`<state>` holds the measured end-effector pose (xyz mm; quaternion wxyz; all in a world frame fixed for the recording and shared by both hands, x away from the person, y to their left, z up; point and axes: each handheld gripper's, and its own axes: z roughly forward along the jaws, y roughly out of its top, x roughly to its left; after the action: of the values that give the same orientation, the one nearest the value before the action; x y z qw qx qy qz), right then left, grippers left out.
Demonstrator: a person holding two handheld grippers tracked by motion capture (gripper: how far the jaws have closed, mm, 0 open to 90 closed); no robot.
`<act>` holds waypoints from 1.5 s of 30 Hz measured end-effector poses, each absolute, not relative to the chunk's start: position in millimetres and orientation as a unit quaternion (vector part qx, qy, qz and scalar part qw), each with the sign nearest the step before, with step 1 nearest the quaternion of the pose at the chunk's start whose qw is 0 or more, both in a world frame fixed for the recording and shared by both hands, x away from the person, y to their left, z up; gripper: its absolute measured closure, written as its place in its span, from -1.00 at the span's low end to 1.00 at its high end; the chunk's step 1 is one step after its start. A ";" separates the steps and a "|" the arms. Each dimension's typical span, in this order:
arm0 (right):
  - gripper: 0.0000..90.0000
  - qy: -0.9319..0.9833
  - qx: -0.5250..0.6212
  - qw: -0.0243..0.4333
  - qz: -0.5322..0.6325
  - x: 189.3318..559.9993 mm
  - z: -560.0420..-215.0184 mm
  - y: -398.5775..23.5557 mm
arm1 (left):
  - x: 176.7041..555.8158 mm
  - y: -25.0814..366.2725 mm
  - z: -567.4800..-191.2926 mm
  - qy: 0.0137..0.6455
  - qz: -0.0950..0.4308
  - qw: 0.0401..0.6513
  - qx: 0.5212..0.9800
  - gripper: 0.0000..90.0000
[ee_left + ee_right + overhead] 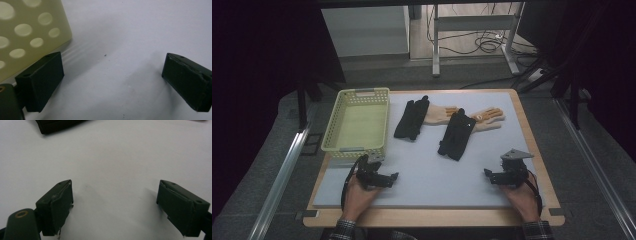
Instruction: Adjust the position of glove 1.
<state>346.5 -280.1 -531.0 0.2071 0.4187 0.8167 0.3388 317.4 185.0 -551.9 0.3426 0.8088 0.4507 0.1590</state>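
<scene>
I am resting both grippers, left gripper [379,177] and right gripper [501,176], released and empty, at the table's [422,170] near edge; the nearer glove [457,134] is lying up-left of my right gripper, its long axis running toward the far-right corner.

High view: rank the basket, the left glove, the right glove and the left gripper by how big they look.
1. Basket, clearly largest.
2. Left glove and right glove: alike, not ranked.
3. Left gripper, smallest, though nearer the camera.
</scene>
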 end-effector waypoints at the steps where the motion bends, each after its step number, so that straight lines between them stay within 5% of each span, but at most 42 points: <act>1: -0.70 0.817 0.418 0.207 0.339 346.4 -531.0 -280.1 | 317.3 184.9 -551.9 0.451 0.159 0.342 0.809 -0.91; 31: -0.69 0.816 0.423 0.203 0.339 347.0 -530.4 -280.4 | 317.2 184.9 -552.0 0.450 0.160 0.343 0.809 -0.91; 45: -0.42 0.822 0.410 0.188 0.348 352.5 -520.3 -270.3 | 317.2 184.9 -552.0 0.450 0.160 0.343 0.809 -0.91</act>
<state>352.5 -270.3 -520.3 0.1885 0.4100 0.8216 0.3484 317.2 184.9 -552.0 0.3432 0.8086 0.4501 0.1605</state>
